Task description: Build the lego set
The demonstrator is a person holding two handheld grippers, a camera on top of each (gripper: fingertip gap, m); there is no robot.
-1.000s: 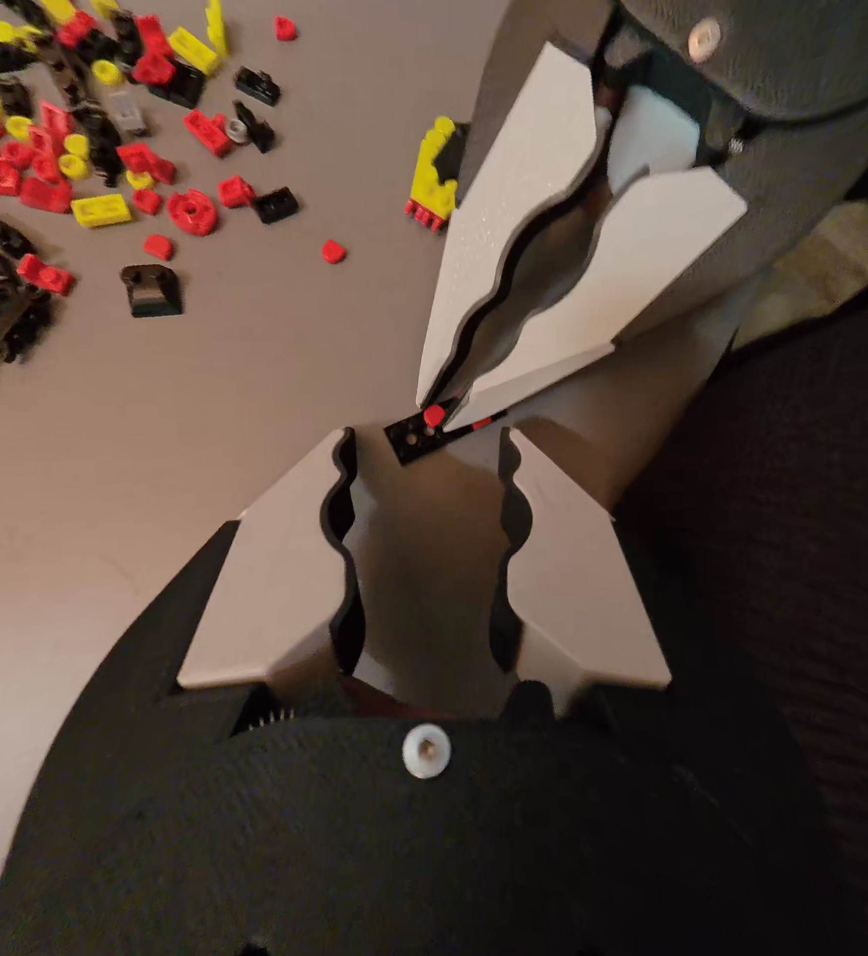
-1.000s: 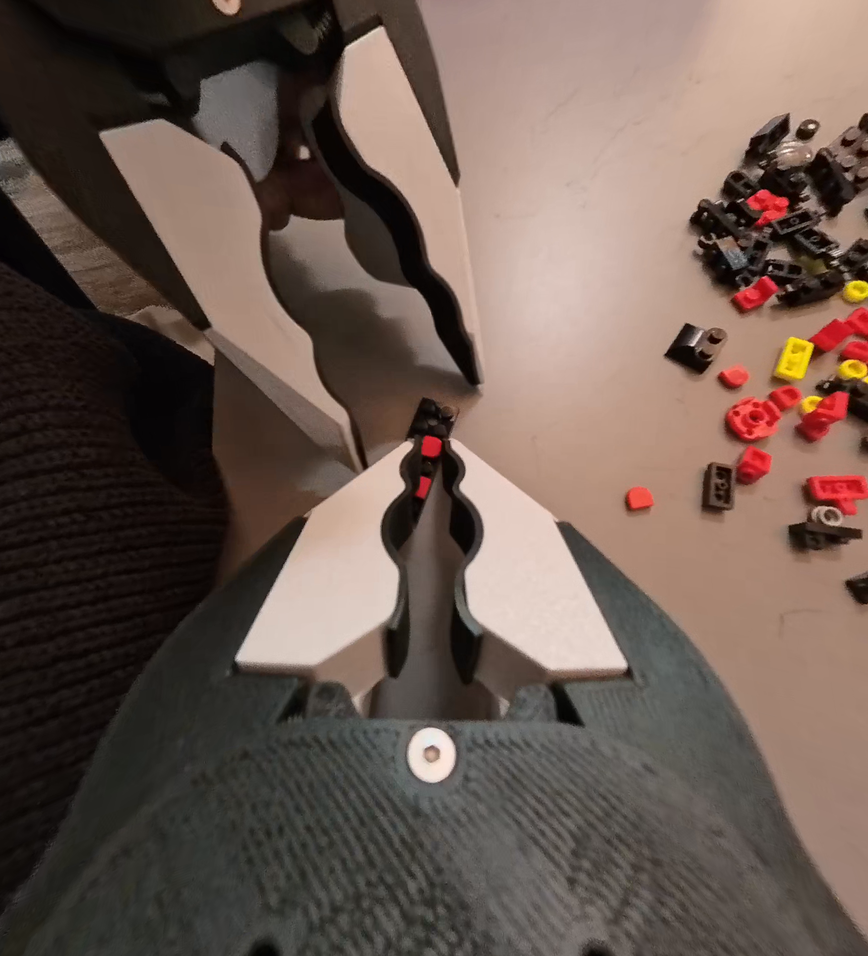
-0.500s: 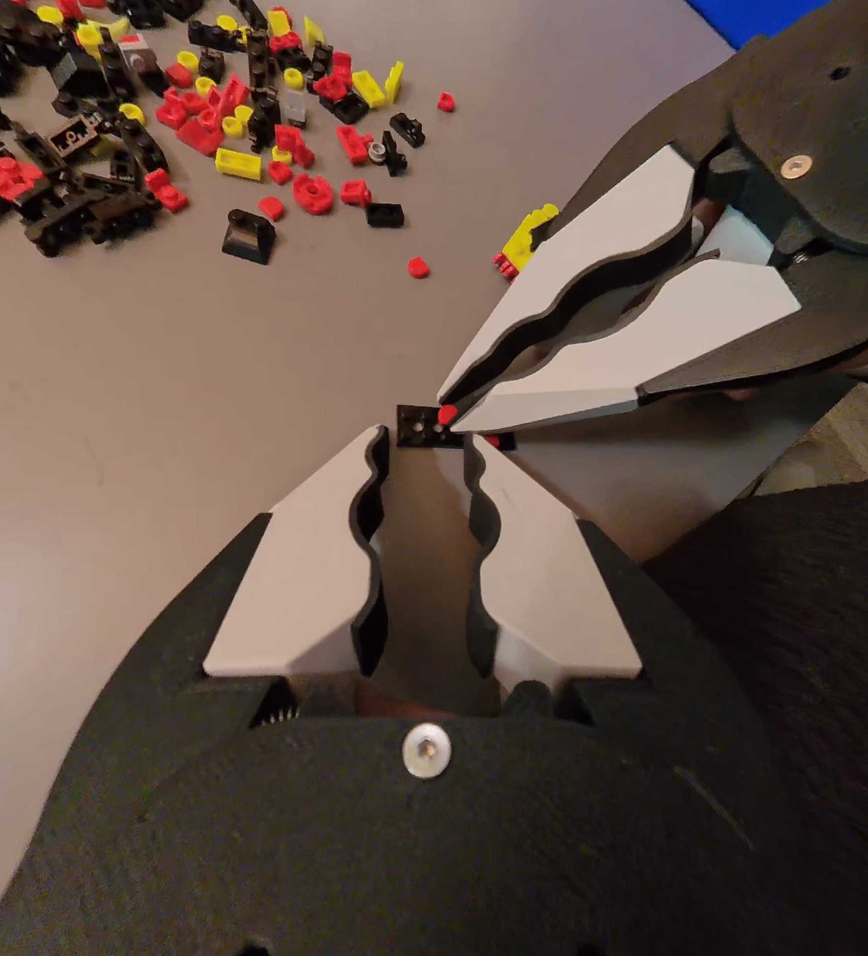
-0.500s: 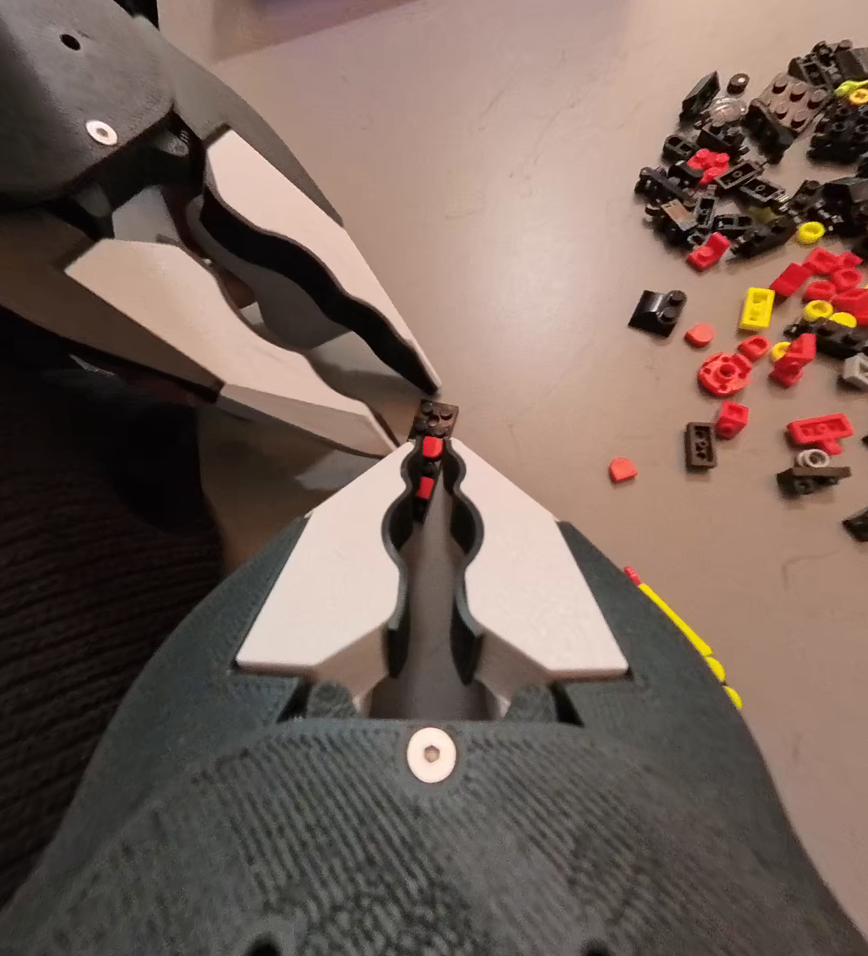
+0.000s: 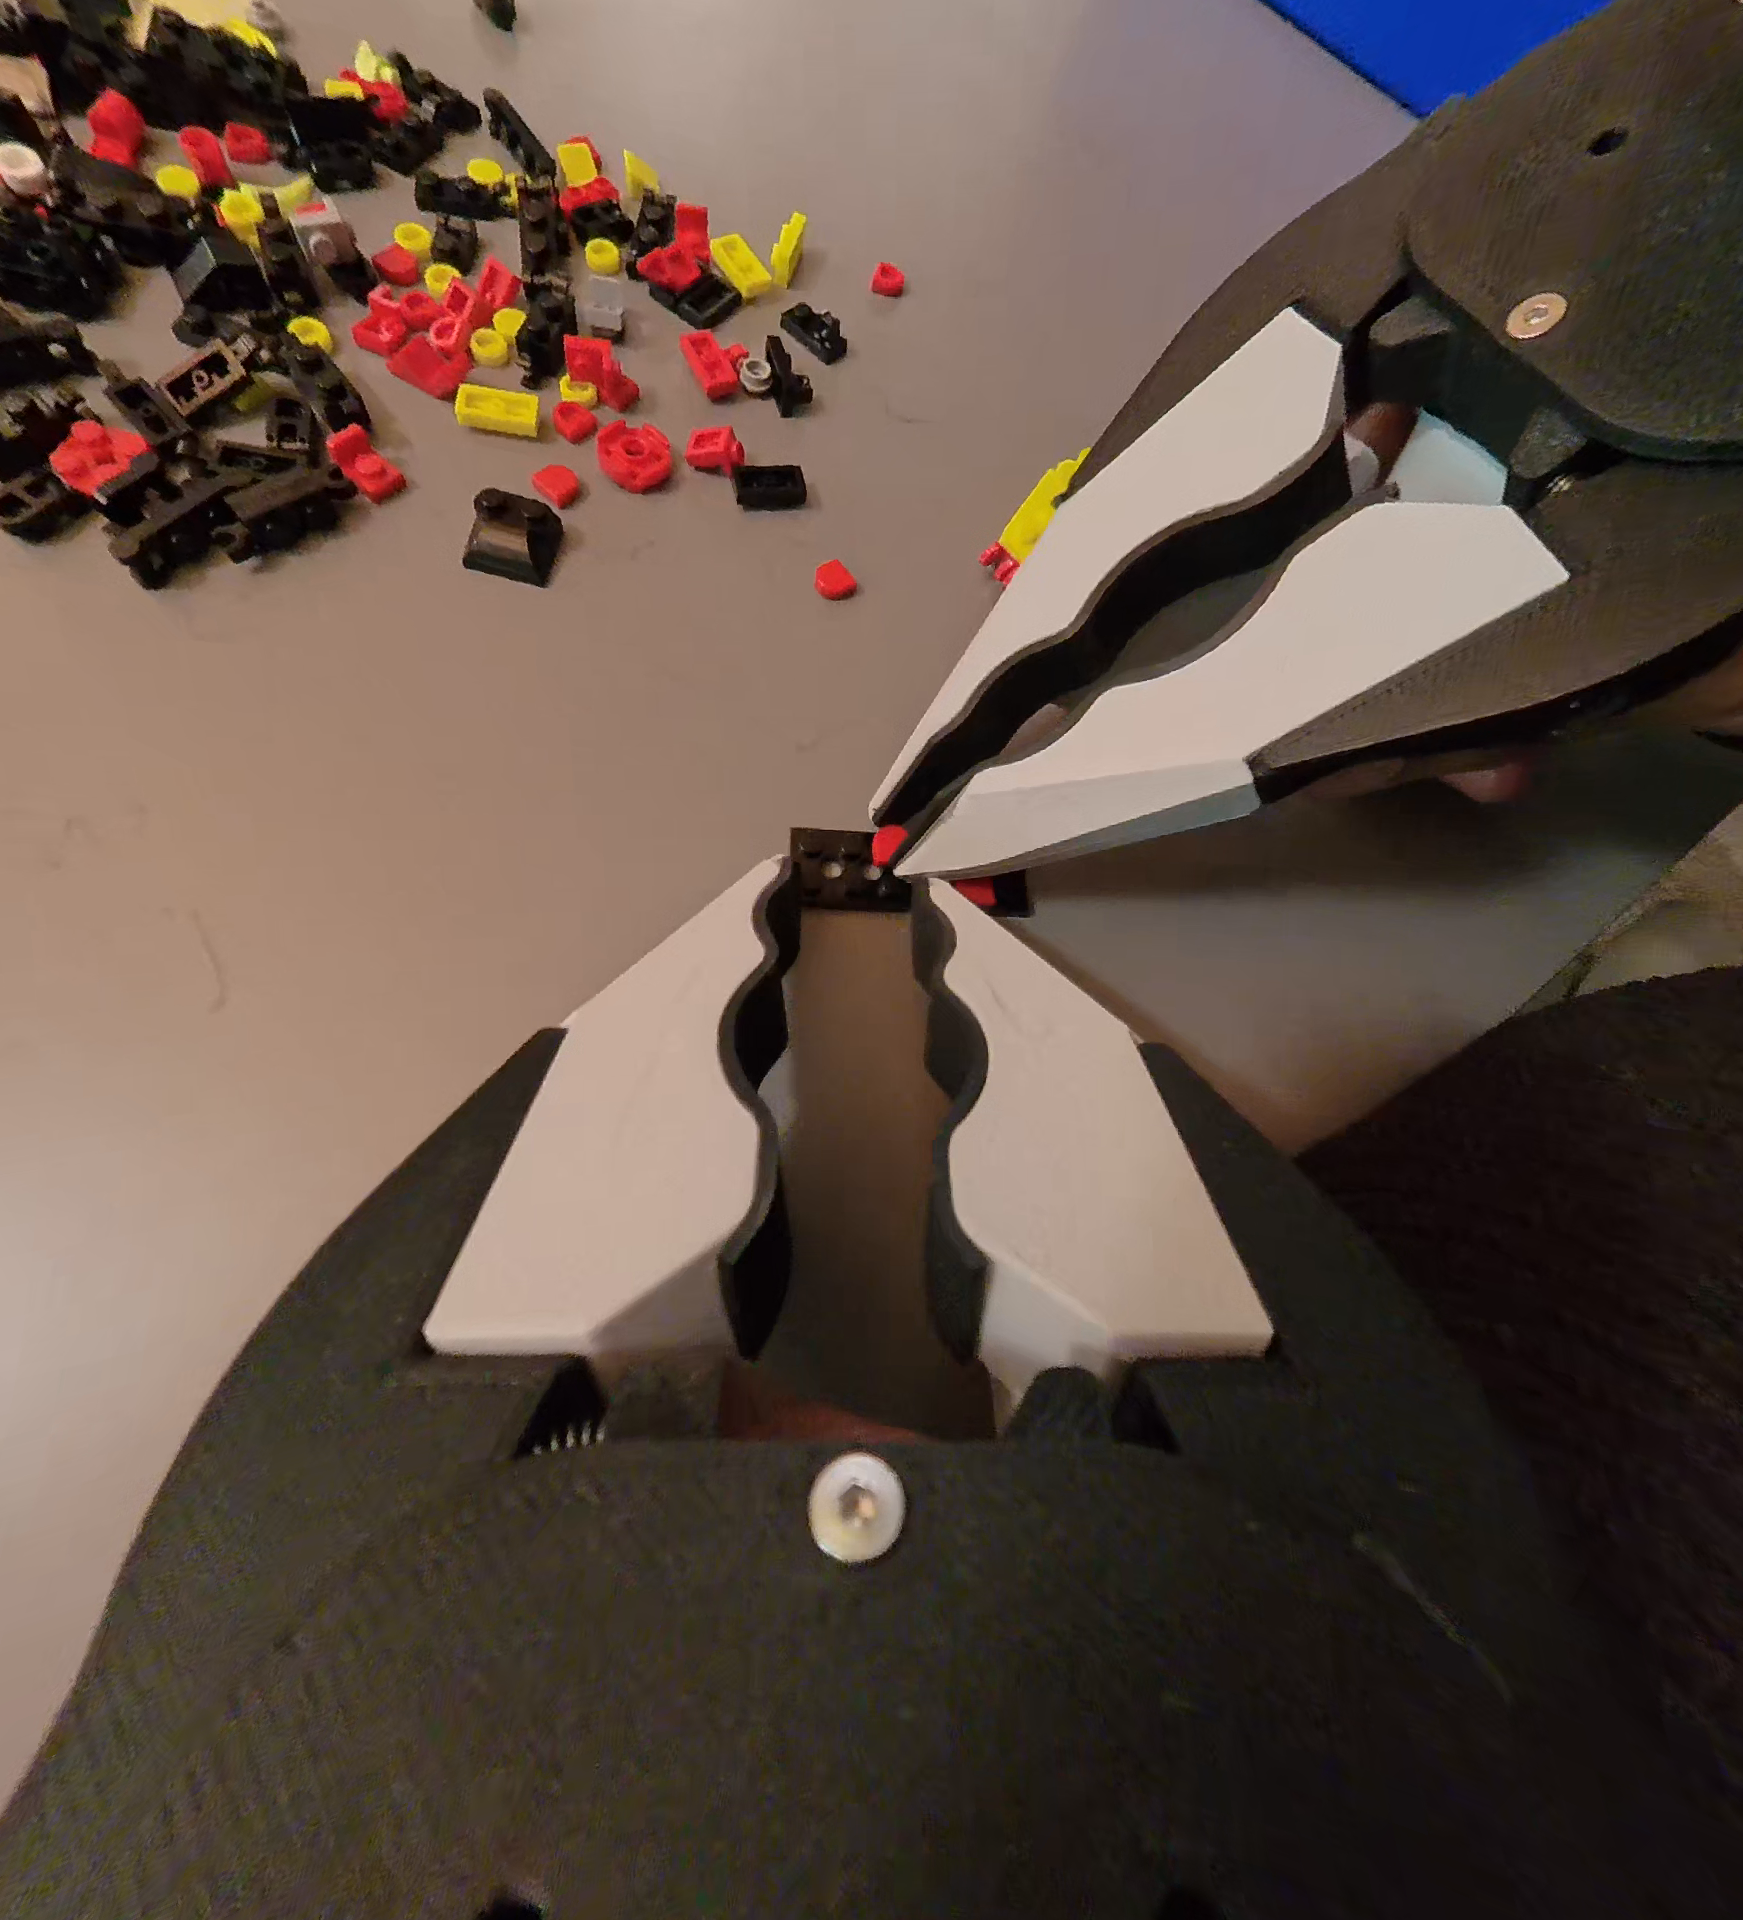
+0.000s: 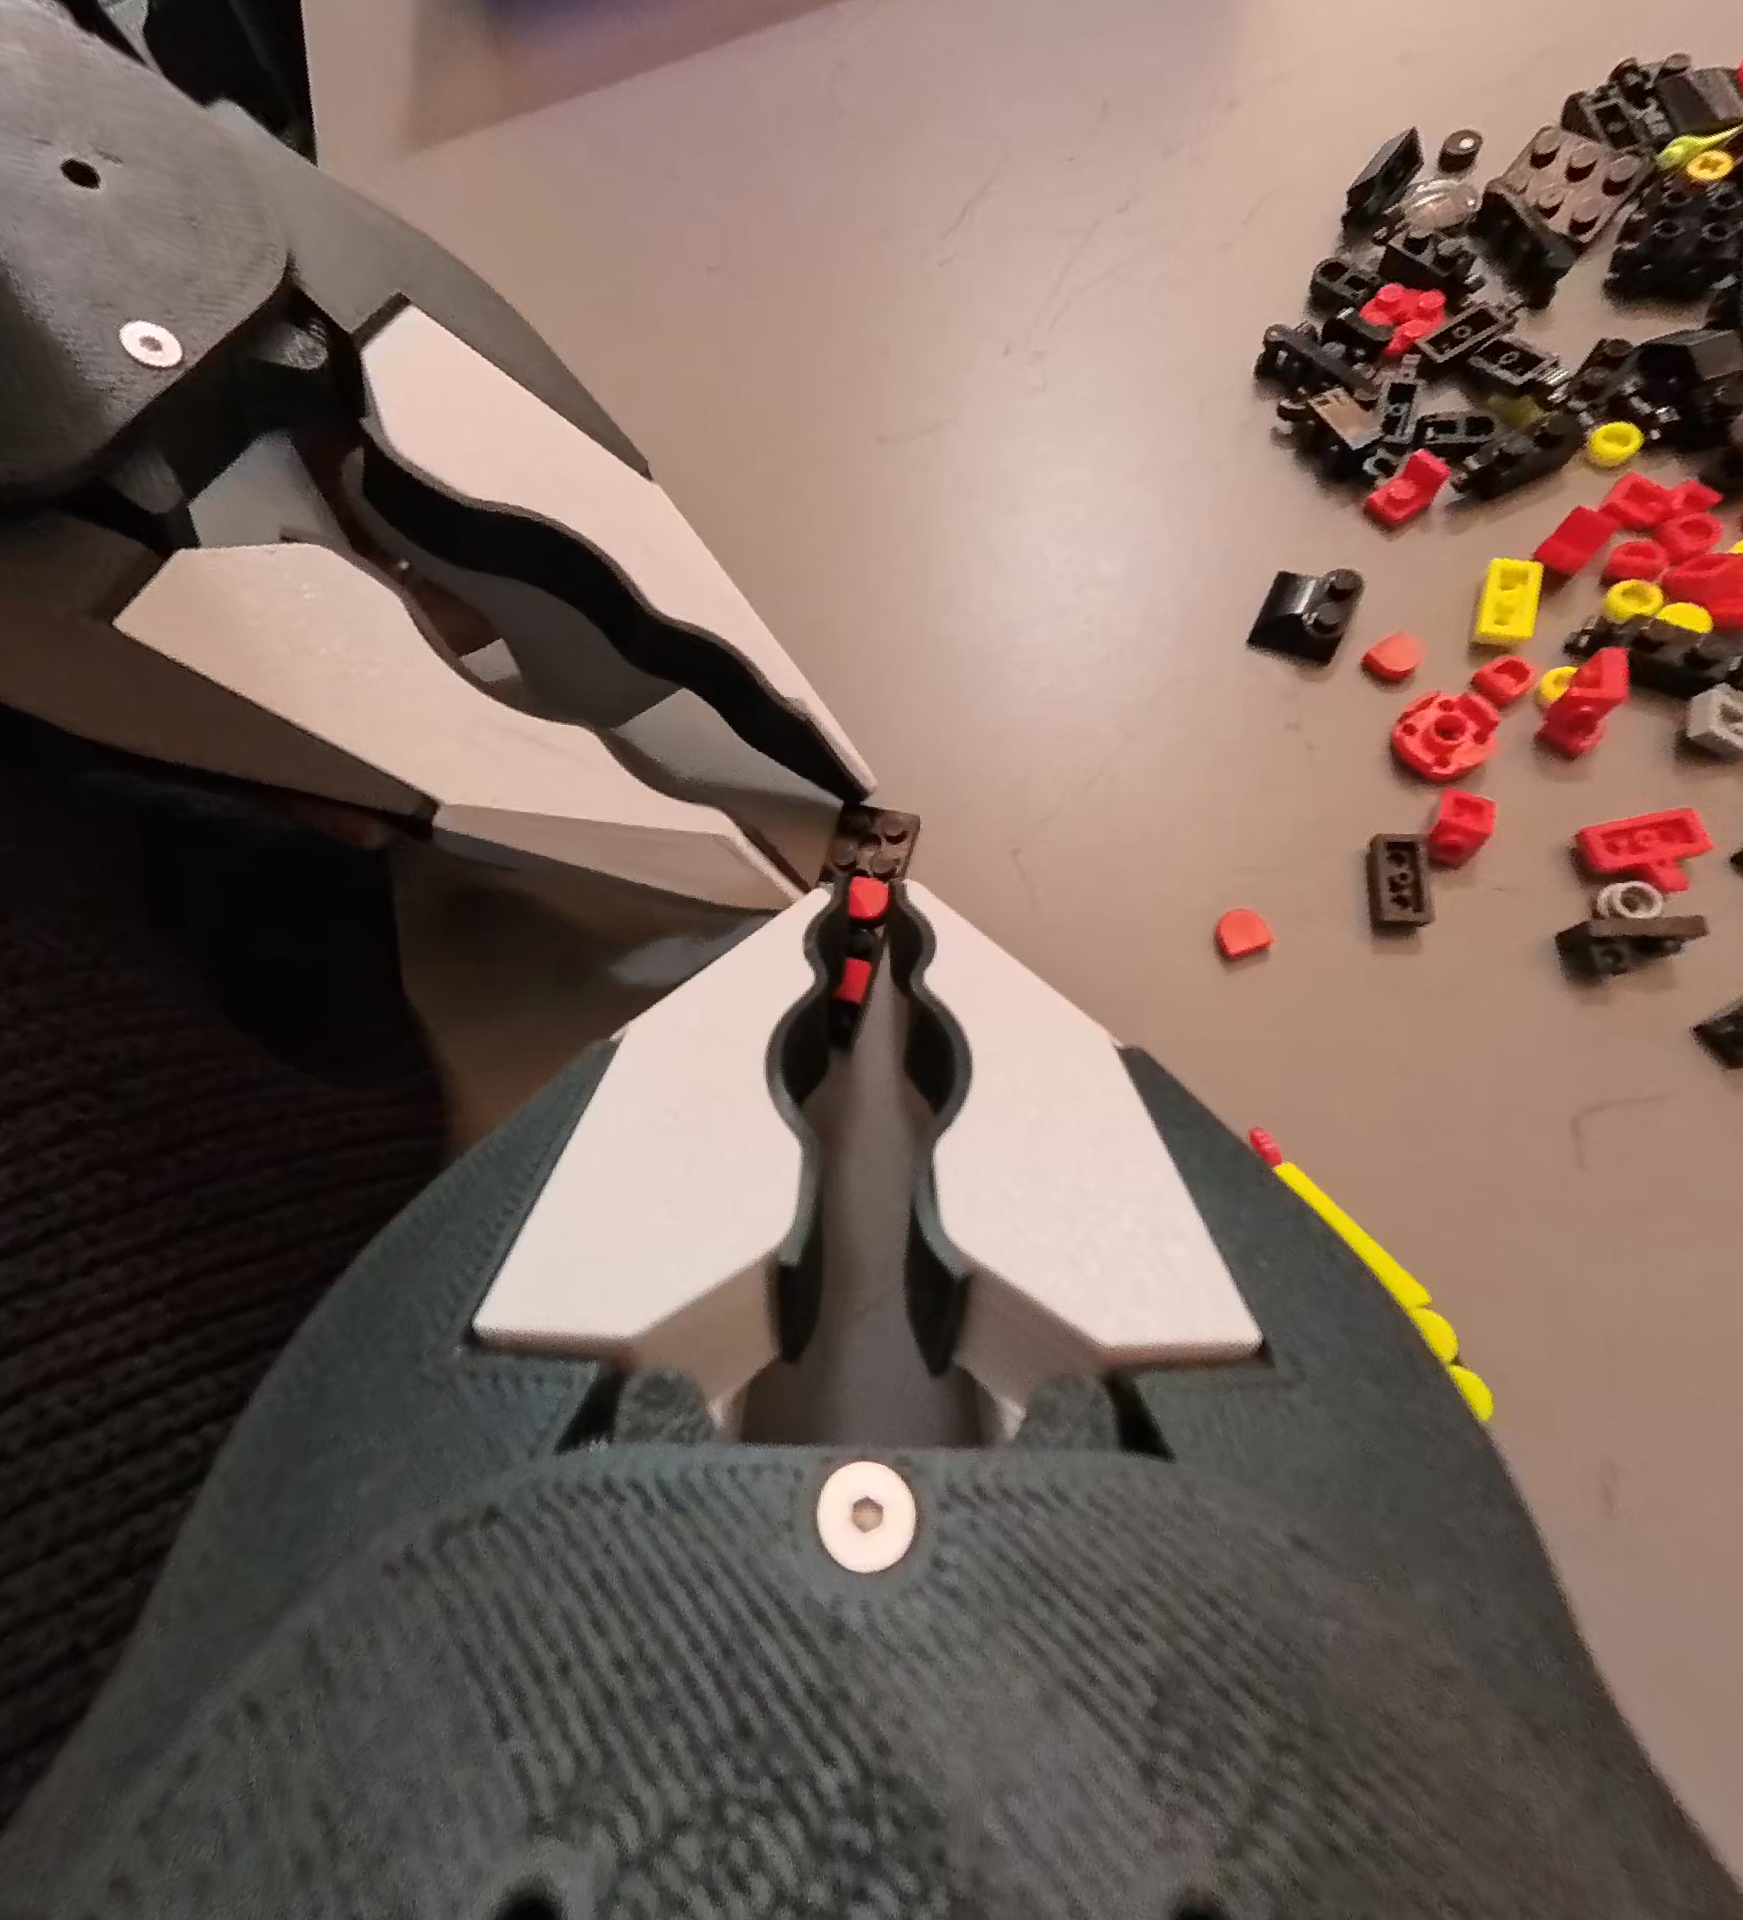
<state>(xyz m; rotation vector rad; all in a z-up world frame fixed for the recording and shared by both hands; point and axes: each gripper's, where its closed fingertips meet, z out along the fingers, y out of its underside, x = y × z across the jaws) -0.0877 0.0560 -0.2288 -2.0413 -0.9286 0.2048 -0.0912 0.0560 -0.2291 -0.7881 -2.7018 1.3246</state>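
Each gripper, the left gripper (image 5: 851,883) and the right gripper (image 6: 862,899), has a dark, coarse-textured printed body with two pale grey wedge-shaped fingers (image 5: 628,1132) whose inner edges are black and wavy. A silver hex screw (image 5: 854,1507) sits at the middle of each body. The person wears a dark ribbed knit sleeve (image 6: 119,1143).

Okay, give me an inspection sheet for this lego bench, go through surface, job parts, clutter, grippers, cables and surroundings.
Surface: grey table, faint scuffs.
Job's things: black studded plate assembly carrying small red pieces, held between both tools; yellow and red sub-build beyond the right tool.
Clutter: loose pile of black, red and yellow bricks; stray red tile.
Grippers: left gripper shut on one end of the assembly; right gripper shut on the other end.
Cables: nothing seen.
Surroundings: dark knit sleeve; blue patch at the far table edge.
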